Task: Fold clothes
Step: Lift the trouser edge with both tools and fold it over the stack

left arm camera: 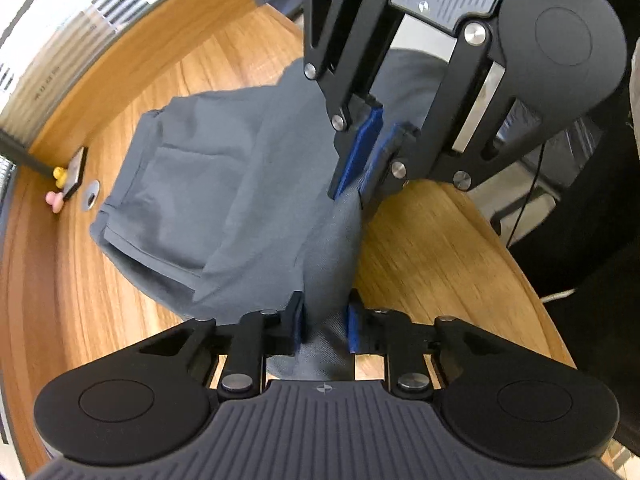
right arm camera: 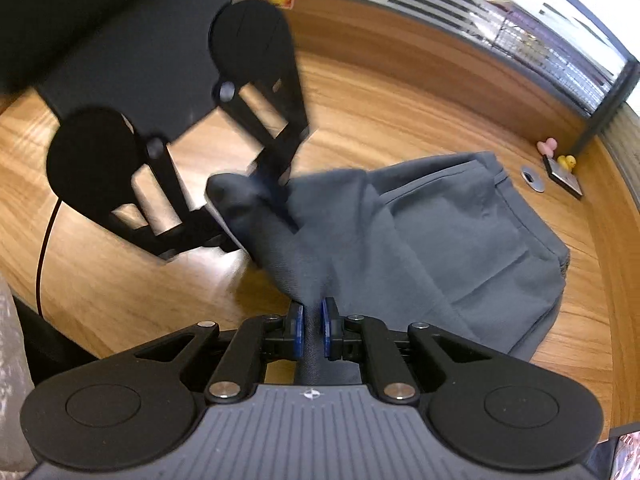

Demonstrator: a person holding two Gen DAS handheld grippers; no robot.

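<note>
The left gripper [left arm camera: 326, 326] has its blue ribbed pads [left arm camera: 353, 330] pressed on a bunched ridge of grey fabric, which rises from between them in a thick twisted fold. The right gripper [right arm camera: 313, 328] is likewise clamped on the cloth: its narrow blue pads [right arm camera: 329, 328] pinch a thin gathered strip that runs down out of sight under the tool. In the left wrist view the right gripper [left arm camera: 370, 152] comes in from above, black linkage arms with silver rivets and round matte discs, its pads closed on the same ridge further along. In the right wrist view the left gripper [right arm camera: 272, 184] is blurred, and the cloth bulges around its tips.

The garment is a pair of grey shorts [right arm camera: 460, 236] of a soft, matte woven cloth with a fine twill grain near the pads. The part between the two tools is lifted and drawn taut into a ridge; the rest lies slack on the wooden desk [left arm camera: 440, 248], showing a stitched hem, a flat patch pocket and a gathered waistband at its far edge.

The desk has a warm, streaked veneer. Near its far corner, apart from the shorts, sit a round metal cable grommet [right arm camera: 532, 178], a small square grey block [right arm camera: 566, 178], a yellow rubber duck [right arm camera: 567, 161] and a pink figure [right arm camera: 547, 145]. A black cable [right arm camera: 44, 240] hangs beside the desk's near edge.
</note>
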